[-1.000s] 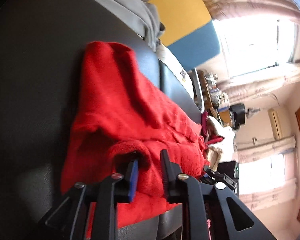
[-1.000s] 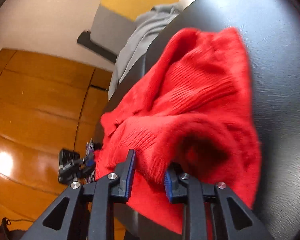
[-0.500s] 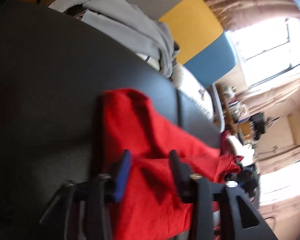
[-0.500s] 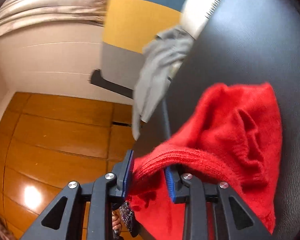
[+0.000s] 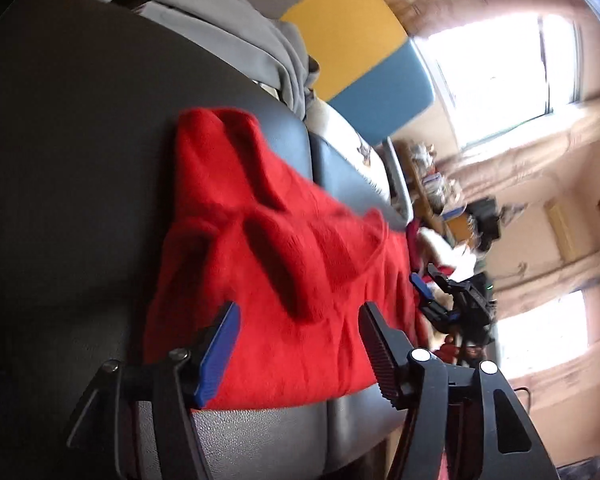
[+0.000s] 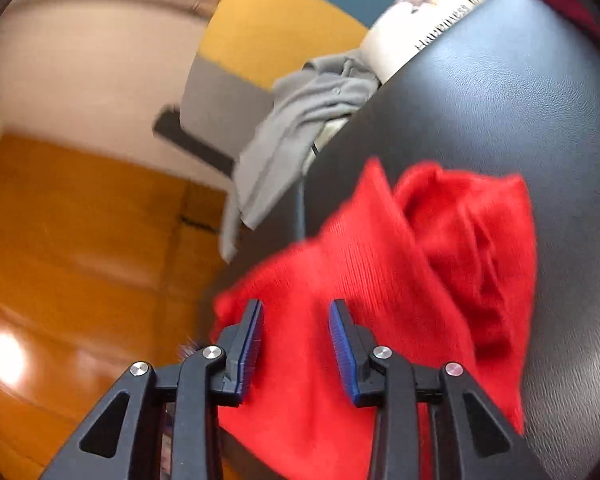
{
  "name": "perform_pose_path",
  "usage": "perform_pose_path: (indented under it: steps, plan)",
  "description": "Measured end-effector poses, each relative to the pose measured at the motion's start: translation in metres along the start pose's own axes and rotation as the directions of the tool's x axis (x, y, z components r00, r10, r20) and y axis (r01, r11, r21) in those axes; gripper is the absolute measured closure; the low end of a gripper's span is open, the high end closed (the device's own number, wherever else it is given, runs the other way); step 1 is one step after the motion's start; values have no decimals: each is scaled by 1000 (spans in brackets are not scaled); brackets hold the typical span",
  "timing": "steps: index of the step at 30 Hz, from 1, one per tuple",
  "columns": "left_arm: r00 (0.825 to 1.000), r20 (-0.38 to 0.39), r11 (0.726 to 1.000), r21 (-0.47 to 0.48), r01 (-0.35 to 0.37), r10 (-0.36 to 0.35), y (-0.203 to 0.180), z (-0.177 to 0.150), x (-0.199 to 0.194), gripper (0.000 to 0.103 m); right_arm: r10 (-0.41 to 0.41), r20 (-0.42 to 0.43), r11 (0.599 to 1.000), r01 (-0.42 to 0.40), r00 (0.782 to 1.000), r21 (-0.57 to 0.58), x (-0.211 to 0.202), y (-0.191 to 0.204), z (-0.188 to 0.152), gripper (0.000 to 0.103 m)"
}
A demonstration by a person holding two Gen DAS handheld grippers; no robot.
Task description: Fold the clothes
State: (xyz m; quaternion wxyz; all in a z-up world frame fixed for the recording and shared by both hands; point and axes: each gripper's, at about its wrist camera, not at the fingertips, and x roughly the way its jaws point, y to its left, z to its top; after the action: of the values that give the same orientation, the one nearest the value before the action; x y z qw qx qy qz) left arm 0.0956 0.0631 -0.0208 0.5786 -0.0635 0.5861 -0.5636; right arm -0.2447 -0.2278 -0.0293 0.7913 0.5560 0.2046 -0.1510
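Note:
A red knitted sweater (image 5: pixel 268 248) lies bunched and partly folded on a black leather seat (image 5: pixel 68 152). My left gripper (image 5: pixel 298 320) is open, just above the sweater's near edge, holding nothing. In the right wrist view the same sweater (image 6: pixel 452 264) lies on the seat (image 6: pixel 548 112), and my right gripper (image 6: pixel 296 320) is open over its near part, empty. The right gripper also shows in the left wrist view (image 5: pixel 440 296) at the sweater's far side.
A grey garment (image 5: pixel 228 28) is heaped at the seat's far edge; it also shows in the right wrist view (image 6: pixel 300 128). A white printed cushion (image 6: pixel 432 12) lies beside it. A yellow and blue panel (image 5: pixel 352 40) stands behind. Orange wooden floor (image 6: pixel 80 240) lies below the seat edge.
Both grippers let go of the red sweater and opened. The sweater dropped onto the seat, and both grippers drew back a little.

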Motion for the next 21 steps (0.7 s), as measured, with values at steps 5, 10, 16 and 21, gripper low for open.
perform_pose_path:
  steps: [5, 10, 16, 21]
  plan:
    - [999, -50, 1000, -1, 16, -16, -11, 7, 45, 34, -85, -23, 992, 83, 996, -94, 4, 3, -37, 68]
    - [993, -78, 996, -41, 80, -83, -12, 29, 76, 36, -108, -37, 991, 105, 993, -81, 3, -15, -49, 67]
    - [958, 192, 957, -155, 246, -215, -4, 94, 37, 32, -75, -34, 996, 74, 997, -50, 7, -33, -54, 70]
    - [971, 222, 981, -150, 120, -85, 6, 105, 12, 28, -81, -22, 994, 79, 996, -76, 2, -30, -58, 70]
